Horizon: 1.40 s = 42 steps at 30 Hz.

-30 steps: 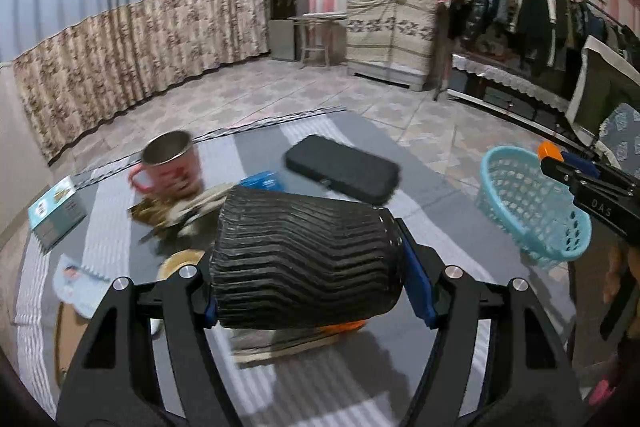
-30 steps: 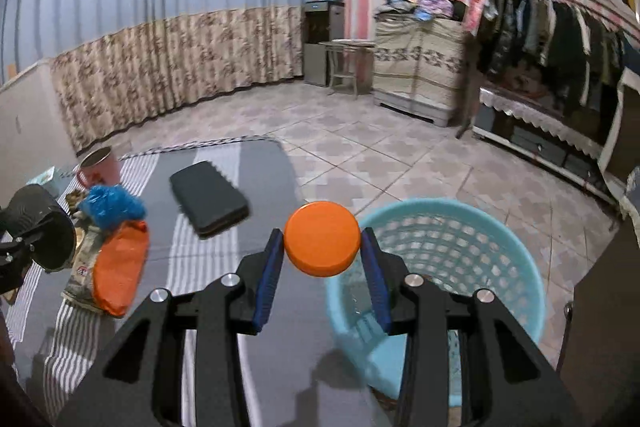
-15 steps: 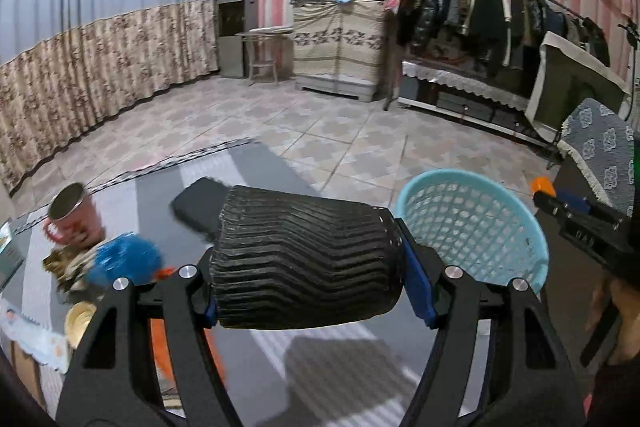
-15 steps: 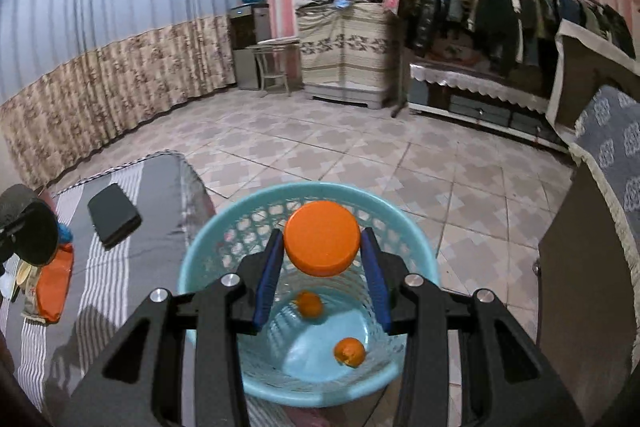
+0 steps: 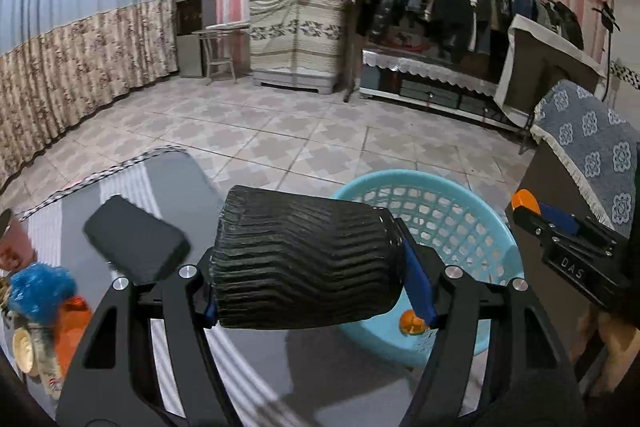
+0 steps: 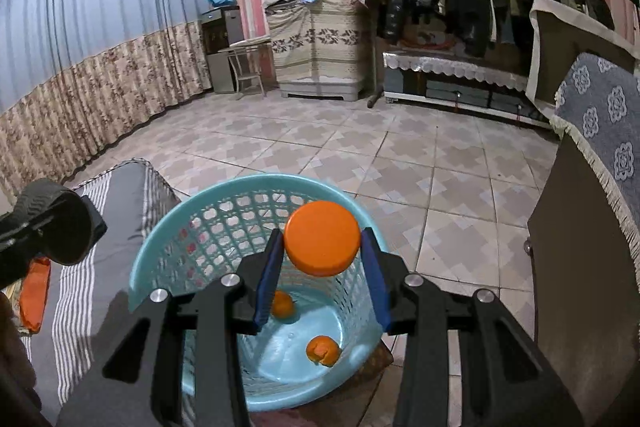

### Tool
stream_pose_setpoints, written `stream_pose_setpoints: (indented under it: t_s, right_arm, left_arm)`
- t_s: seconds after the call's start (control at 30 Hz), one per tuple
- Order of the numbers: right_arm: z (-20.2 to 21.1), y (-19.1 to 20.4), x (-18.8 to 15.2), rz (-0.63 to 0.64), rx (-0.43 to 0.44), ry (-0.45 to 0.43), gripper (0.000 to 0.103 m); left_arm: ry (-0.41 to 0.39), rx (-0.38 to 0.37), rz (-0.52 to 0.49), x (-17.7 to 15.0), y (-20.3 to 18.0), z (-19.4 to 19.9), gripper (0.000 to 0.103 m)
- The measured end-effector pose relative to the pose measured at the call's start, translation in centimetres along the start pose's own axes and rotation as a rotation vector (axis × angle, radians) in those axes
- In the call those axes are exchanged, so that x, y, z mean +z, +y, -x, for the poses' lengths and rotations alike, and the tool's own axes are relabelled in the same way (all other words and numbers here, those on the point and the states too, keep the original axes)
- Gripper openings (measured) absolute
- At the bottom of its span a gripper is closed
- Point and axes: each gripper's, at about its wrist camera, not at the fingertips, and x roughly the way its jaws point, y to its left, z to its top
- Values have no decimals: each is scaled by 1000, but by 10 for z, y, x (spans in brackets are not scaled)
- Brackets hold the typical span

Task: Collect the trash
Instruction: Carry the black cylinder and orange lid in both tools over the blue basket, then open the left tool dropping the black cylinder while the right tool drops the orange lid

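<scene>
My left gripper is shut on a black ribbed paper cup, held sideways between the blue pads at the near rim of the light blue basket. My right gripper is shut on an orange round lid and hangs over the basket opening. Two orange peel pieces lie on the basket floor. In the left wrist view the right gripper shows at the right with the lid. The left gripper with the cup appears at the left edge of the right wrist view.
A grey striped cloth covers the table, bearing a black case, a blue crumpled wrapper, an orange packet and a pink mug. A dark cabinet with a blue patterned cover stands right of the basket. Tiled floor lies beyond.
Both grippers have swung right, from over the table to the basket. The right one with the lid now hangs above the basket's opening; the left one with the cup has reached its rim.
</scene>
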Motion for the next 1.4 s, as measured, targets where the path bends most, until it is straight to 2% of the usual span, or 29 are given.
stream_pose_setpoints:
  t_s: [0.27,0.6,0.67,0.8,0.83,1.13,1.4]
  right_arm:
    - [-9,-8,-4,-28,-22,21,40]
    - [-21,-20,-6,-78,-34,48,40]
    - [-22,-19,-6,-75,-34,49,40]
    - [-22,-16,-5,-68,-32,42,40]
    - [-22,-15,-5,-64,-31,41,40]
    - [-37,14,-10,-3,-15,57,40]
    - [-48,46,-11,51,16,63,40]
  left_arm:
    - [54,-52,-48,4,-32,-47,68]
    - [102,-64,-129,-1,-58,-87,68]
    - [112,-57,-127,0,-57,-90,75]
    - [99,-53,-87,2,-49,-81,91]
    - [87,-49,-77,3,-46,-76,92]
    - [2,76,-45,7,-7,-32,97]
    - [-18,150,2,2,34,1,97]
